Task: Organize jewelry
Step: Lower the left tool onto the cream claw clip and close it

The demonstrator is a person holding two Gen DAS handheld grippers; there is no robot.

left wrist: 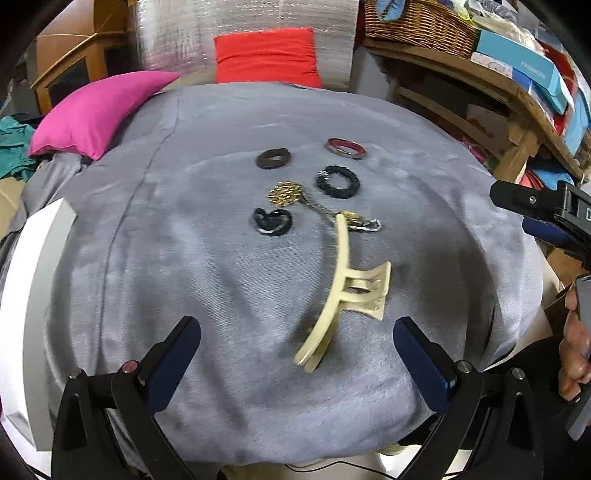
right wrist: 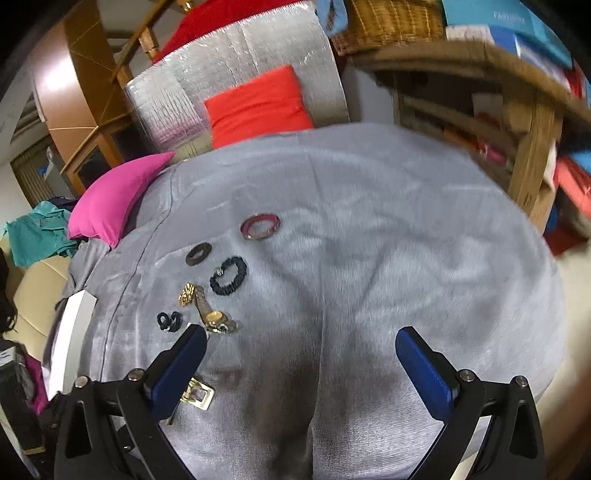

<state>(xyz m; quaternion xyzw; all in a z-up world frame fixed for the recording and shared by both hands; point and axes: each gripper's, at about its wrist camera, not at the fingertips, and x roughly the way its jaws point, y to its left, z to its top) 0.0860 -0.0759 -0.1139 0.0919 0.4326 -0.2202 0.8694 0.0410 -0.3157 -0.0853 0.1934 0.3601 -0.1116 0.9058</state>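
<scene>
On a grey plush cloth (left wrist: pixel 184 258) lie a cream claw hair clip (left wrist: pixel 347 291), a gold watch with a chain (left wrist: pixel 351 218), a gold brooch (left wrist: pixel 284 194), a black scrunchie (left wrist: pixel 338 181), a brown hair tie (left wrist: pixel 273 158), a small black hair tie (left wrist: pixel 271 221) and a red bangle (left wrist: pixel 346 147). My left gripper (left wrist: pixel 297 350) is open, its fingers either side of the clip's near end, apart from it. My right gripper (right wrist: pixel 301 354) is open and empty over bare cloth; the clip (right wrist: pixel 197 395) is partly hidden behind its left finger. The bangle (right wrist: pixel 260 226) and scrunchie (right wrist: pixel 229 276) lie ahead of it.
A white box (left wrist: pixel 33 295) sits at the cloth's left edge. A pink cushion (left wrist: pixel 96 110) and a red cushion (left wrist: pixel 266 55) lie at the back. A wooden shelf with boxes and a wicker basket (left wrist: pixel 417 18) stands to the right. The right gripper shows in the left wrist view (left wrist: pixel 546 218).
</scene>
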